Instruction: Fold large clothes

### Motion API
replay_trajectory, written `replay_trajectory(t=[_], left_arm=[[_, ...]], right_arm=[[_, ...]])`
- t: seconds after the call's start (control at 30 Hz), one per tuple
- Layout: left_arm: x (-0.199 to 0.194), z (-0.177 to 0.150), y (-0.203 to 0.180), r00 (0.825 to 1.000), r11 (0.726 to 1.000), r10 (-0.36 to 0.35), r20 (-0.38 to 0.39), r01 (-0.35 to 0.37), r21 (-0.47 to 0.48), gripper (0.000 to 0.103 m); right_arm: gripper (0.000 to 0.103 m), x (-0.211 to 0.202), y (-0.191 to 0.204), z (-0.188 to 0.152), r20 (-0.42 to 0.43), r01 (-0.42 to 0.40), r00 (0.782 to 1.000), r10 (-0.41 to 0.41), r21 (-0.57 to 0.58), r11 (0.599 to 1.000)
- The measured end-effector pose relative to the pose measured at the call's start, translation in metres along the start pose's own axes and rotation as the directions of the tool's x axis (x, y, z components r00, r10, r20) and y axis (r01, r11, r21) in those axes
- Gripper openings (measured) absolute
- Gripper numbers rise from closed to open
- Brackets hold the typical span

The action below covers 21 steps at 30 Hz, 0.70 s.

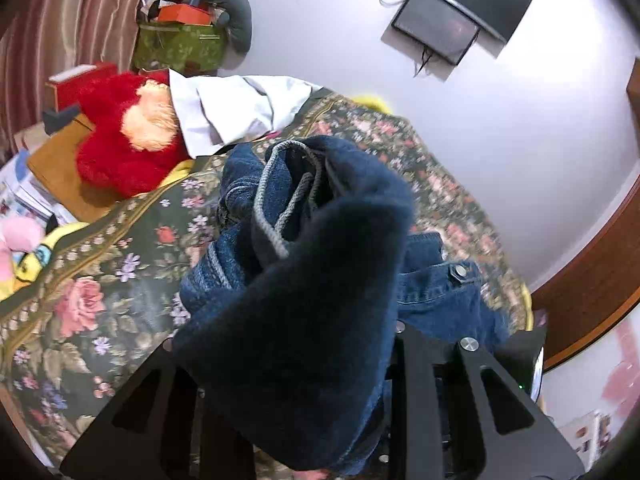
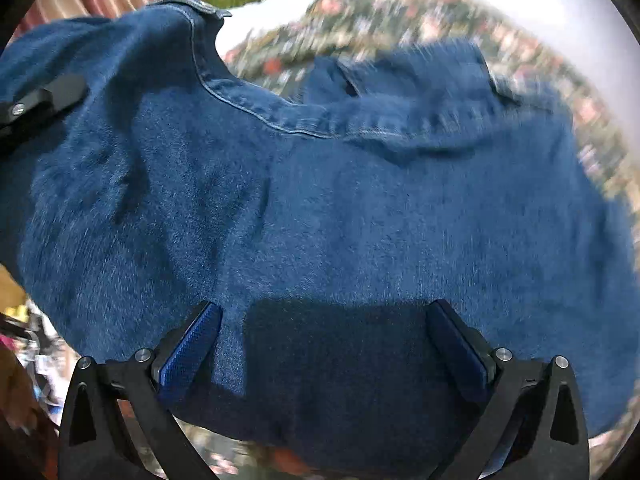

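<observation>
A dark blue denim jacket (image 1: 440, 292) with a snap button hangs bunched over the floral bedspread (image 1: 100, 280). My left gripper (image 1: 288, 340) is shut on a thick fold of it, and the raised cloth hides the fingertips. In the right wrist view the jacket (image 2: 360, 200) fills most of the picture, its collar seam running across the top. My right gripper (image 2: 326, 320) stands open above the denim, blue pads (image 2: 192, 352) wide apart, with cloth spanning the gap. One black finger of the left gripper (image 2: 40, 100) shows at the far left, clamped on the denim.
A white shirt (image 1: 240, 108) and a red plush toy (image 1: 116, 148) lie at the far end of the bed. Bags and boxes (image 1: 180, 36) are piled against the wall. Screens (image 1: 460, 0) hang on the white wall. A wooden frame (image 1: 592, 272) curves along the right.
</observation>
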State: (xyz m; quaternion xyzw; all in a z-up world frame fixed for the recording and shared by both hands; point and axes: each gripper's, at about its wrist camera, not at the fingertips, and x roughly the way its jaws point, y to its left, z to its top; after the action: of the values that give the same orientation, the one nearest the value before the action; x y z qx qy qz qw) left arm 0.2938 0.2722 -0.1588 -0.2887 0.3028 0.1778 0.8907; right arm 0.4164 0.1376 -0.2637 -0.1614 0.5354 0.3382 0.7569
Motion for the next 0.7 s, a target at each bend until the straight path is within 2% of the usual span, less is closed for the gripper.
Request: replay_trajectory(t=[0.07, 0.2, 0.33, 0.43, 0.53, 0.6, 0.7], left_arm=[[-0.001, -0.002, -0.001, 1.0, 1.0, 0.004, -0.001, -0.004, 0.014, 0.028], [-0.002, 0.002, -0.019, 1.0, 0.998, -0.007, 0.016, 0.006, 0.059, 0.028], [-0.002, 0.008, -0.057, 0.999, 0.991, -0.031, 0.041, 0.025, 0.135, 0.028], [0.002, 0.007, -0.104, 0.997, 0.976, -0.053, 0.058, 0.039, 0.215, 0.028], [0.006, -0.002, -0.161, 0.993, 0.949, -0.096, 0.066, 0.072, 0.308, 0.027], [0.012, -0.015, -0.199, 0.99, 0.919, -0.127, 0.058, 0.095, 0.382, 0.027], [0.029, -0.051, -0.252, 0.99, 0.847, -0.142, -0.001, 0.122, 0.518, 0.027]], right_arm=[[0.103, -0.005, 0.007, -0.001, 0.004, 0.021, 1.0, -0.021, -0.051, 0.998], [0.103, -0.035, -0.009, -0.007, 0.02, -0.016, 1.0, 0.017, -0.043, 0.999], [0.103, -0.089, -0.048, -0.029, 0.126, 0.021, 0.992, -0.024, 0.025, 0.999], [0.103, -0.134, -0.087, -0.051, 0.2, 0.047, 0.977, -0.07, 0.119, 0.992], [0.103, -0.17, -0.117, -0.07, 0.25, 0.079, 0.96, -0.13, 0.203, 0.976], [0.103, -0.189, -0.136, -0.084, 0.271, 0.103, 0.948, -0.168, 0.24, 0.965], [0.103, -0.217, -0.163, -0.109, 0.301, 0.124, 0.93, -0.213, 0.287, 0.95]])
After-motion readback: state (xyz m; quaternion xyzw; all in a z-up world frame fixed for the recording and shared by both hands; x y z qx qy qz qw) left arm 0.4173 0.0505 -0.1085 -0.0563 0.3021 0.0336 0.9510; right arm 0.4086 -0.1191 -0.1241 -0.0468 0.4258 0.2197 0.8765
